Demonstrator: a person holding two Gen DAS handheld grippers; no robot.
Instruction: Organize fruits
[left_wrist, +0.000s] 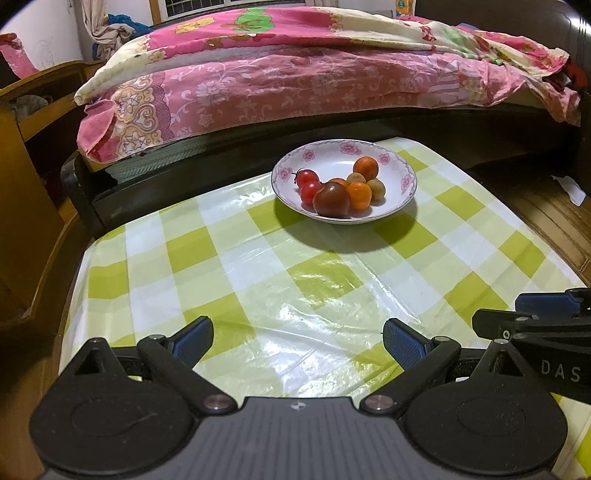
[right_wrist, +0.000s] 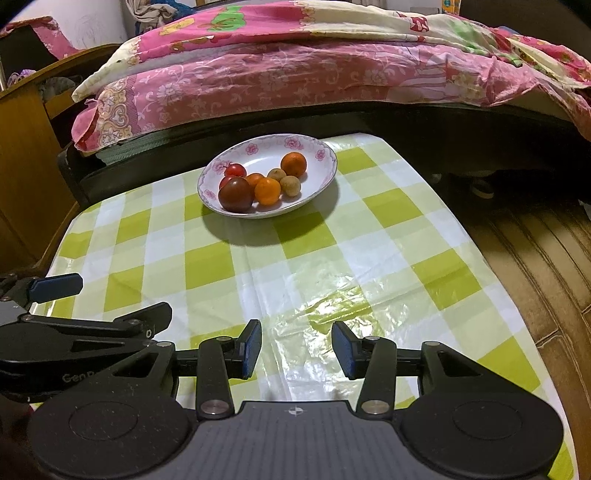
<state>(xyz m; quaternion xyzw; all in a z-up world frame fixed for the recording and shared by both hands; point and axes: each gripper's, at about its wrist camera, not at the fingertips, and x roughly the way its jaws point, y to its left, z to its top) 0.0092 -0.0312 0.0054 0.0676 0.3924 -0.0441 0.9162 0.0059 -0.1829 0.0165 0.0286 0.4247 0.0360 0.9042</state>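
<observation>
Pink floral quilt (left_wrist: 295, 74) over dark bed (left_wrist: 443, 125), wooden floor (right_wrist: 535, 258).

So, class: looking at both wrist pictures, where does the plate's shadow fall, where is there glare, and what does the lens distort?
Left wrist view: the plate casts a dark shadow toward the camera on the tablecloth; glare gleams near the left gripper; the bed edge bows. Right wrist view: same shadow before the plate, glare ahead of the right gripper, corners dark.
</observation>
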